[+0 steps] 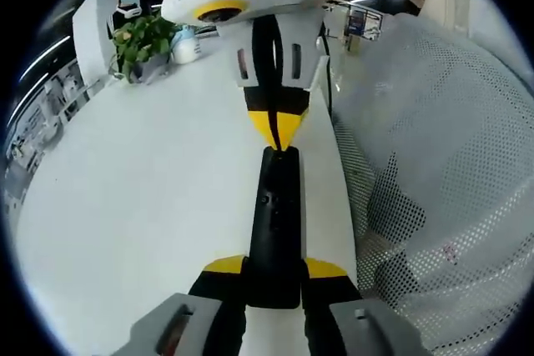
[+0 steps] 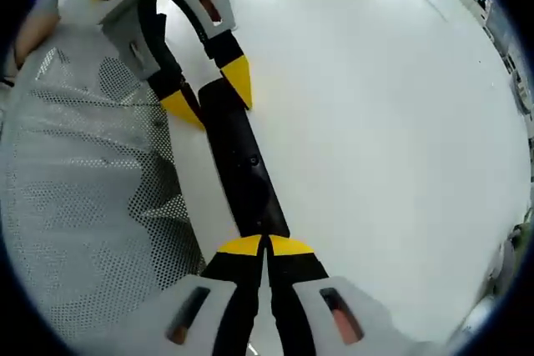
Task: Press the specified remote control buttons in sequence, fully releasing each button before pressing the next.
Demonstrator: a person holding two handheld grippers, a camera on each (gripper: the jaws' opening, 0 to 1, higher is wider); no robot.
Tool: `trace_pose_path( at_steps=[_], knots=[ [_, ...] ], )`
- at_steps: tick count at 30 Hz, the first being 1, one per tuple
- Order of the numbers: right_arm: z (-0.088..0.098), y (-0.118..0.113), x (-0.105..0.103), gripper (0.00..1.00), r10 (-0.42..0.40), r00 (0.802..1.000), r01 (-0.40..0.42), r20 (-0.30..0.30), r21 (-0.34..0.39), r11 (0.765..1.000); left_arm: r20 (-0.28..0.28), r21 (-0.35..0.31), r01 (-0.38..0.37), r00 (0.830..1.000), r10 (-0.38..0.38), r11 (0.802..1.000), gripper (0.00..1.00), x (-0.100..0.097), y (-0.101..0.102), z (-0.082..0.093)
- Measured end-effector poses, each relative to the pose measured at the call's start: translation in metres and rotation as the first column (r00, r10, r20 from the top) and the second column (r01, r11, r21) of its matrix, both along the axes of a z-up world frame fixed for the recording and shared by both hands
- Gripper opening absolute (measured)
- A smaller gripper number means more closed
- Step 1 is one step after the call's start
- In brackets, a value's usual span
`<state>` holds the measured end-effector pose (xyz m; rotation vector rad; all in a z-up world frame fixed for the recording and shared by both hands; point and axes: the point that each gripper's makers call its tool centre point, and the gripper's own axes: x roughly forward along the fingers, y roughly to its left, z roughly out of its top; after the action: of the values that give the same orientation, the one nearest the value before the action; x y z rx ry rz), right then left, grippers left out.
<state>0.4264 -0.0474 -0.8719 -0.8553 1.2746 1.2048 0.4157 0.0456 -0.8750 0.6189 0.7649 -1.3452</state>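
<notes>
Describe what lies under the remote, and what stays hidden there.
The remote lies on the white table, near its edge. The table patch beneath it is covered. Left gripper clamps one end; right gripper is shut at the other.

White table (image 1: 150,172) under my view, potted plant (image 1: 142,43) with white jar (image 1: 185,46) beside it at far end, mesh chair (image 1: 434,164) alongside.

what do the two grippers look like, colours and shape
Both match. The left gripper and right gripper have black jaws ending in yellow wedge tips, on pale grey bodies with small reddish insets. The housing up top is white with a yellow ring; one shows a green light.
</notes>
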Motion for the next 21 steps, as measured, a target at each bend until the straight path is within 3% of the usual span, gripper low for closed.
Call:
trace_pose_path(
  at_steps=[8, 14, 16, 21],
  knots=[
    [0.0008, -0.0008, 0.0009, 0.0, -0.068, 0.996, 0.066, 0.053, 0.045, 0.997, -0.014, -0.012, 0.005, 1.0, -0.005, 1.0, 0.25, 0.0001, -0.0004, -0.0001],
    [0.0026, -0.0007, 0.0022, 0.0, -0.191, 0.968, 0.161, 0.161, 0.182, 0.97, -0.021, -0.017, 0.001, 1.0, -0.001, 1.0, 0.25, 0.0001, -0.0003, 0.0],
    [0.0036, -0.0004, 0.0017, 0.0, -0.2, 0.961, 0.154, 0.192, 0.231, 0.961, -0.022, -0.02, 0.002, 1.0, -0.002, 1.0, 0.25, 0.0001, -0.0003, 0.0],
    [0.004, -0.0005, 0.0022, 0.0, -0.296, 0.943, 0.243, 0.155, 0.29, 0.926, -0.015, -0.021, -0.002, 1.0, 0.002, 1.0, 0.25, -0.0002, -0.0006, 0.0001]
  ],
)
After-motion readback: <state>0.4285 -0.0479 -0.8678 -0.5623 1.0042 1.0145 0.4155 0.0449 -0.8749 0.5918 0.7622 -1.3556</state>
